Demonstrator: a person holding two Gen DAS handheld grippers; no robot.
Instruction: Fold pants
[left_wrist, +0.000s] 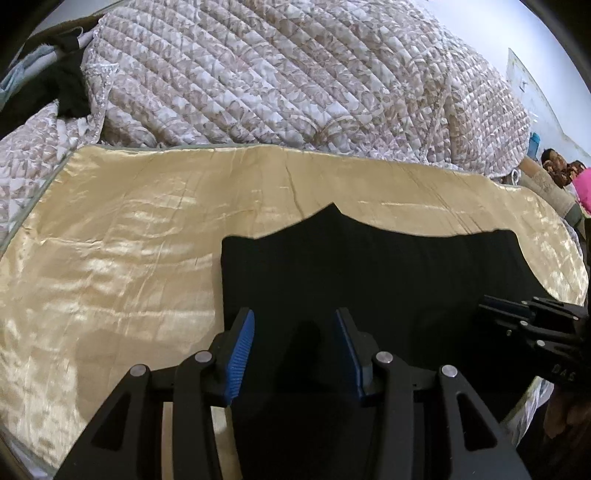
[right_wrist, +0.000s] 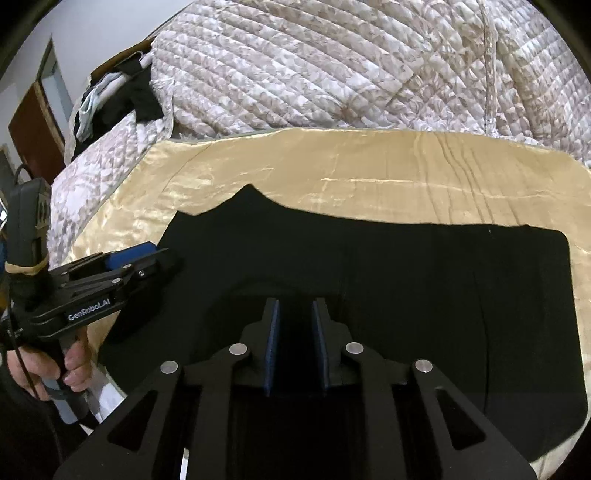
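Black pants (left_wrist: 369, 266) lie flat on a shiny gold satin cloth (left_wrist: 110, 240), folded lengthwise, with a pointed crotch corner at the far edge. They also show in the right wrist view (right_wrist: 406, 266). My left gripper (left_wrist: 294, 321) is open, its blue pads just above the pants' near left part. My right gripper (right_wrist: 294, 310) is open, with a narrower gap, low over the pants' near edge. The right gripper shows at the right edge of the left wrist view (left_wrist: 517, 314); the left gripper shows at the left of the right wrist view (right_wrist: 147, 258).
A quilted floral bedspread (left_wrist: 295, 74) is heaped behind the gold cloth (right_wrist: 369, 170). Dark clothes (left_wrist: 70, 81) lie at the far left. A person's hand (right_wrist: 70, 365) holds the left gripper's handle. A door (right_wrist: 33, 122) stands at the far left.
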